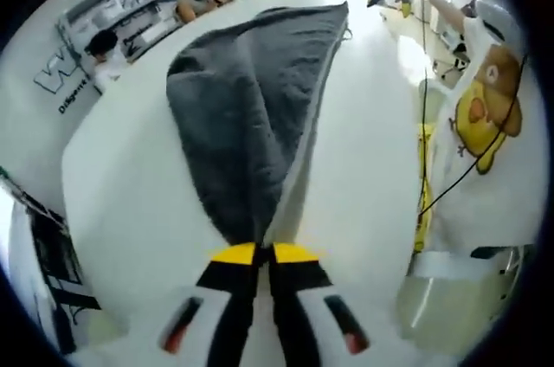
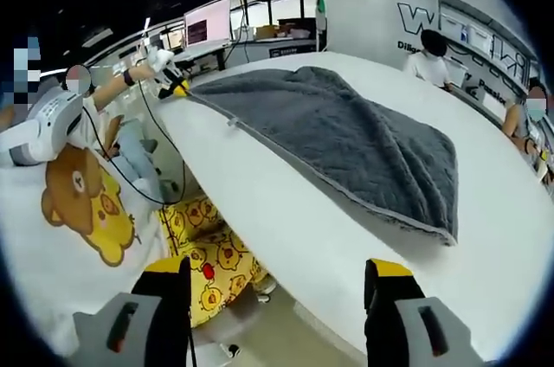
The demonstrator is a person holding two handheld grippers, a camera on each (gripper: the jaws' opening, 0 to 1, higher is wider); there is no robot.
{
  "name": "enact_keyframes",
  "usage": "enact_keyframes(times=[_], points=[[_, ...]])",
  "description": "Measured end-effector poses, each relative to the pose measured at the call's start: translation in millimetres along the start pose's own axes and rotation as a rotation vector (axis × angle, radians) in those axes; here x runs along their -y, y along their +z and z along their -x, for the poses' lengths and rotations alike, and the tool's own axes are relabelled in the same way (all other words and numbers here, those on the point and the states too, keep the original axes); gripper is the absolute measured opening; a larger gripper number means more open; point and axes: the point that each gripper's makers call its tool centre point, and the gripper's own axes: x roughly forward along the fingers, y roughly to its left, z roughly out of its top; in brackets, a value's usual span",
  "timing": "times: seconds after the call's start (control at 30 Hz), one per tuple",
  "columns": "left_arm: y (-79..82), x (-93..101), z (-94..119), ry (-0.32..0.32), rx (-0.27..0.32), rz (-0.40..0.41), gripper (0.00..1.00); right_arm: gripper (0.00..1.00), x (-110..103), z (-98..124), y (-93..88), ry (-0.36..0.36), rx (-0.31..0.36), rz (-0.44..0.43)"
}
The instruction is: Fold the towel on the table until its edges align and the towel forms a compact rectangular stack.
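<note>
Now left gripper (image 1: 264, 254) pinches the towel (image 1: 251, 99) corner (fingers closed).

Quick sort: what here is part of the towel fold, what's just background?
Job:
- grey towel, spread on the white table
- left claw, shut on a towel corner
- right claw, open, off the table edge

Background:
- monitors
- wall lettering
- seated people
</note>
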Motion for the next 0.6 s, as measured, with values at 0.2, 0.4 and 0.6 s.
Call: enact_keyframes(times=[0.2,0.4,0.6], points=[[8.4,5.0,28.4,0.02,0.132,0.118,0.44,0.86,1.0,3.0,0.9,-0.015,0.013,-0.001],[37.4,20.8,68.6,0.041,0.488,0.425,0.81,0.86,7.3,6.1,0.9,-0.058,0.043,-0.012],[22.1,53.6,62.6,0.092,0.417,0.467,0.99,0.87,5.2,6.5,0.0,-0.079,0.043,-0.012]])
